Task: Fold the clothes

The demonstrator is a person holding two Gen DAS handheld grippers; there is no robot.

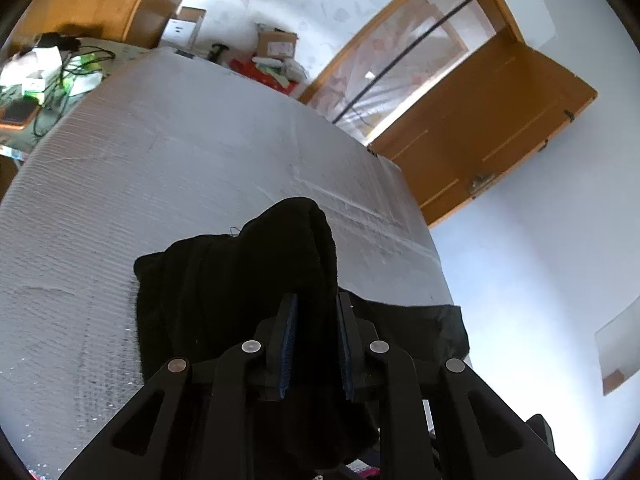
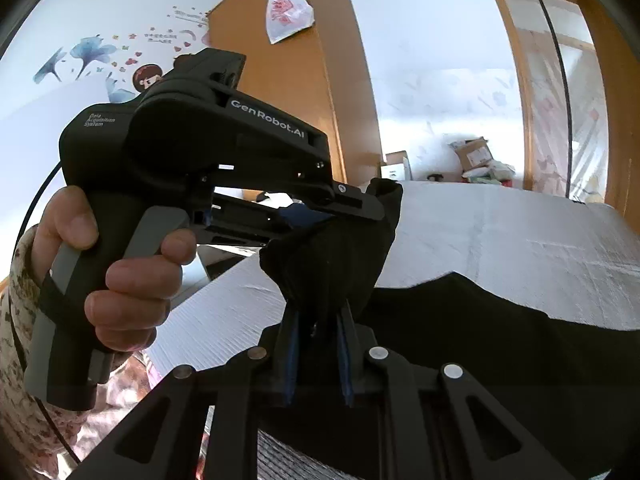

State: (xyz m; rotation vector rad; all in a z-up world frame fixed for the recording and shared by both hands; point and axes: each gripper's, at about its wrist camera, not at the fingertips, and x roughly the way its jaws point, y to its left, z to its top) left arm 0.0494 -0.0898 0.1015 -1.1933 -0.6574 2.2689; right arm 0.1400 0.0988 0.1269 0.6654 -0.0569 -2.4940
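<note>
Black fabric of the dark garment fills the gap between the left gripper pads at the bottom of the left wrist view, clamped. Low in the right wrist view, the right gripper pinches another bunch, the person's hand at left. Beyond, the garment drapes over the white padded surface.

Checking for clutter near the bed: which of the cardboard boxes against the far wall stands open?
The brown cardboard box on the right, above the red clutter, has raised flaps. The white-fronted box left of it looks closed.
</note>
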